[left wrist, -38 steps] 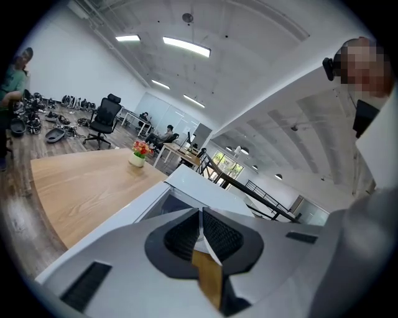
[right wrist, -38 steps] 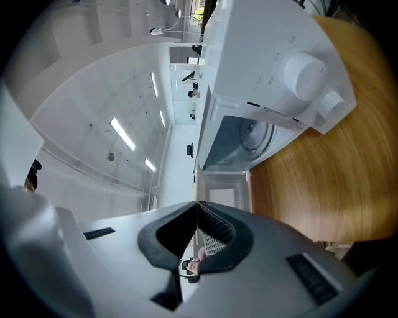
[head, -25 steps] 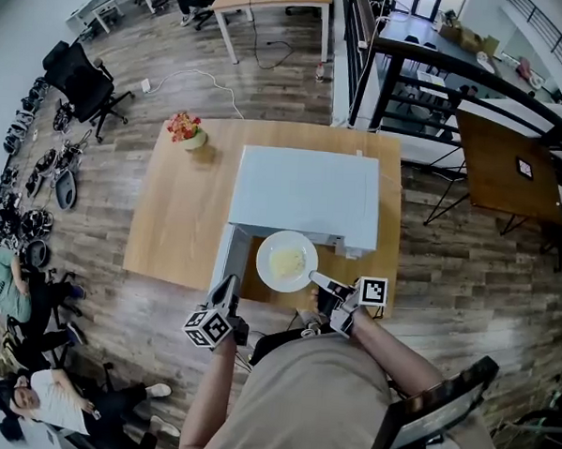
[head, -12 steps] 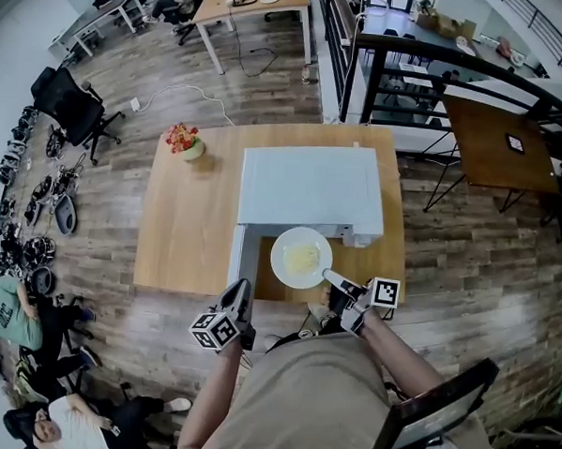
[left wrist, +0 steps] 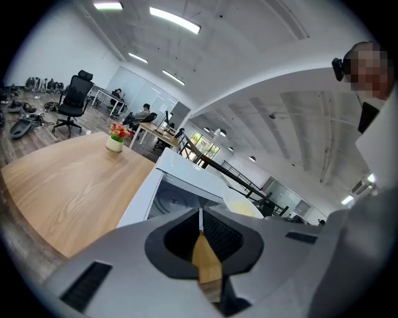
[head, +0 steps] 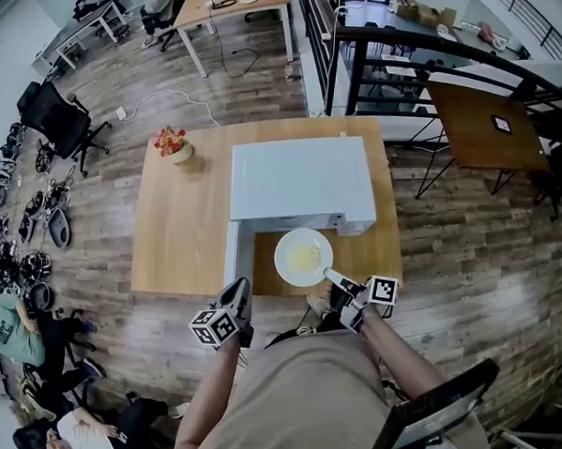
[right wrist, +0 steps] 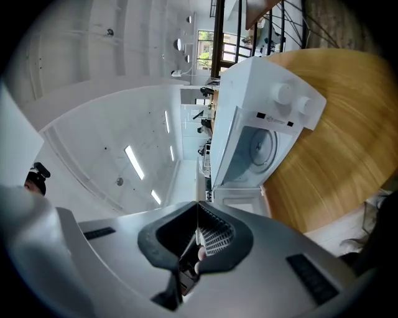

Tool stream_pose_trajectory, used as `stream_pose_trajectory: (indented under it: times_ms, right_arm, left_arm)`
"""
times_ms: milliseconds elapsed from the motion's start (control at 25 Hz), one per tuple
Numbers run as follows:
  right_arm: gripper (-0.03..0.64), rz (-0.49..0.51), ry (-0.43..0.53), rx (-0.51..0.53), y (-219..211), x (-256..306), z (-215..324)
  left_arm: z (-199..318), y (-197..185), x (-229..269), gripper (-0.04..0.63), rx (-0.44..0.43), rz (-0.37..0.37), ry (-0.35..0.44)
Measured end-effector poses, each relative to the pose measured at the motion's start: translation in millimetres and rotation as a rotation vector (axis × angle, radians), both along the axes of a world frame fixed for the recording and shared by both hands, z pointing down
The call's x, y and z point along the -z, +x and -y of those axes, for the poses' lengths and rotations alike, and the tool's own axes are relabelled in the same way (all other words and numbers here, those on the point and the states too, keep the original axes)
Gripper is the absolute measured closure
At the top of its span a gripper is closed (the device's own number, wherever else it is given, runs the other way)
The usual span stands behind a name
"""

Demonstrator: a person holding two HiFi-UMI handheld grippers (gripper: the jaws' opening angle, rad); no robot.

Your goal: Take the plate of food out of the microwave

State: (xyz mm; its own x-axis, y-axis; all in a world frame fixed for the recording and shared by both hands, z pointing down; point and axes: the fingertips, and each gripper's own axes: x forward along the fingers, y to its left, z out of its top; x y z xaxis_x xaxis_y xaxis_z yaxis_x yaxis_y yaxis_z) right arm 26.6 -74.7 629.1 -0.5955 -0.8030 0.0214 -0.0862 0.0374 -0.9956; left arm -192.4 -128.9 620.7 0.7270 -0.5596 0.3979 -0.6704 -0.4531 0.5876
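plate [head: 304, 258] slides a touch clearer of the microwave [head: 302, 182], right gripper [head: 331, 275] held level and clamped on its rim over the table [head: 182, 232]. left gripper [head: 241, 290], jaws together and empty, tilts down beside the open door [head: 232, 254]; only its view shows the turntable [left wrist: 172, 199].

- Left gripper [head: 239, 287] sits low at 7 o'clock and points toward 1 o'clock, its jaws together with nothing between them.
- Right gripper [head: 332, 275] sits at 5 o'clock and points toward 10 o'clock, its jaws clamped on the plate [head: 303, 258] rim.

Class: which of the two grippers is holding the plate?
The right gripper, shut on the rim of the plate; the left gripper is shut on nothing, clear of it.
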Motion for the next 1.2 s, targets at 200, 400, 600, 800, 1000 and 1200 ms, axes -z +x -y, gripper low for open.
stream_pose_trajectory:
  times_ms: [200, 400, 600, 800, 1000, 1200]
  right_arm:
    - [0.603, -0.021, -0.037, -0.003, 7, -20, -8]
    - [0.604, -0.072, -0.094, 0.028, 11, -52, -15]
    - [0.603, -0.058, -0.154, 0.051, 7, -83, -12]
    - [0.603, -0.064, -0.155, 0.067, 10, -107, -9]
    - [0.603, -0.093, -0.199, 0.111, 12, -140, -2]
    - [0.603, -0.110, -0.269, 0.146, 11, -178, 4]
  left_arm:
    - [-9, 7, -9, 0.594, -0.023, 0.015, -0.019]
    - [-21, 11, -16, 0.594, -0.027, 0.023, -0.031]
    - [-24, 6, -19, 0.594, 0.004, 0.030, -0.041]
    - [-33, 2, -21, 0.594, 0.043, 0.038, -0.042]
    - [-36, -2, -27, 0.594, 0.090, 0.048, -0.056]
    - [-35, -3, -26, 0.594, 0.135, 0.053, -0.056]
